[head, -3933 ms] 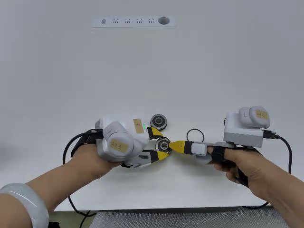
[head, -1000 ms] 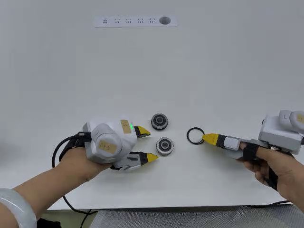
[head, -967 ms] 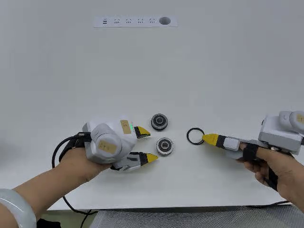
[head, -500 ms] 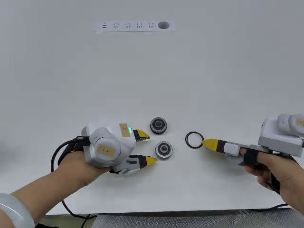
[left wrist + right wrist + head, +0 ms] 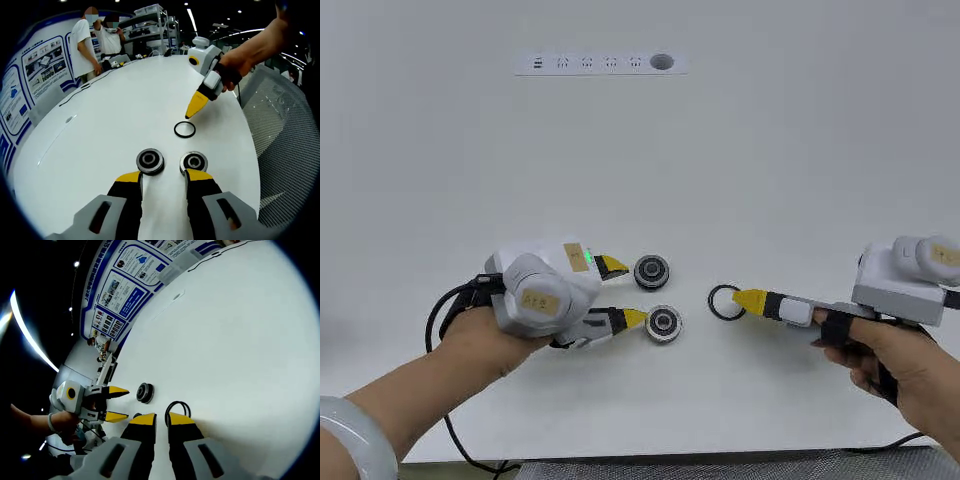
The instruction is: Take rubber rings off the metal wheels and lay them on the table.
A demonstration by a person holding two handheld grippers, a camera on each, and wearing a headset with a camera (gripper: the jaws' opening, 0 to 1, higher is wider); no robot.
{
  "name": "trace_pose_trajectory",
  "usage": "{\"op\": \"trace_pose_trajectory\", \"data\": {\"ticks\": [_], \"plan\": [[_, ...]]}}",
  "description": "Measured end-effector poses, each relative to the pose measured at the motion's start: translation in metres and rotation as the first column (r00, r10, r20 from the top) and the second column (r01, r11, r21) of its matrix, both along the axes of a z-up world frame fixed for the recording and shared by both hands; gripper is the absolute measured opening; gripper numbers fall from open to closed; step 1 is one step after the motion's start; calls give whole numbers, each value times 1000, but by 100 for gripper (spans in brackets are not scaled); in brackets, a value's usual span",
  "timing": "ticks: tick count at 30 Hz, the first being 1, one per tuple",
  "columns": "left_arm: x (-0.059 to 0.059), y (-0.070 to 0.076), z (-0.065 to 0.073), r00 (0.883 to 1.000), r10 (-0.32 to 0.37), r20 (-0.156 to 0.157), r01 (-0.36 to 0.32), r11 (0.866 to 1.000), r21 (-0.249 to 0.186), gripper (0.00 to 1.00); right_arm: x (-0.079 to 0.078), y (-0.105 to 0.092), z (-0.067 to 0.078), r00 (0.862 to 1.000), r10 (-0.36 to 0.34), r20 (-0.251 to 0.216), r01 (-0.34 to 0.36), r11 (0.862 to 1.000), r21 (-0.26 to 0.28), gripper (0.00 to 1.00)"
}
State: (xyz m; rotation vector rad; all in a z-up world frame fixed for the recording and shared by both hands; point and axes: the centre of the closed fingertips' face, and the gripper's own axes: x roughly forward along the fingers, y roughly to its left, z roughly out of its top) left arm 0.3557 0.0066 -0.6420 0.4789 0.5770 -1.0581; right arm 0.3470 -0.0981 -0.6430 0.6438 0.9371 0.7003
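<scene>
Rubber ring (image 5: 710, 301), thin black loop, lies on smooth table (image 5: 720, 180).

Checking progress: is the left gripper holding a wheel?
No, the left gripper is open; the far wheel and the near wheel lie on the table beyond its tips.

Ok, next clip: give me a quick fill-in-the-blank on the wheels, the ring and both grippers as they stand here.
1. ___ metal wheels rest on the table.
2. The left gripper, pointed at the wheels, has its jaws ___.
3. The rubber ring lies flat on the table just ahead of the right gripper, whose jaws are ___.

Missing words: two; open; shut.
</scene>
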Motion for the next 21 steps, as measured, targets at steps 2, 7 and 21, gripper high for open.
{"op": "trace_pose_trajectory", "data": {"ticks": [2, 7, 21], "plan": [[4, 0, 1, 1000, 5, 3, -5, 1000, -5, 34, 0, 3, 0, 1000, 7, 1, -7, 1000, 2, 10], [12, -3, 5, 1000, 13, 10, -13, 1000, -12, 34, 1, 11, 1, 1000, 21, 0, -21, 1000, 13, 10], [21, -11, 2, 1000, -1, 7, 1, 1000, 5, 28, 5, 27, 3, 999, 42, 1, -42, 998, 38, 10]]}}
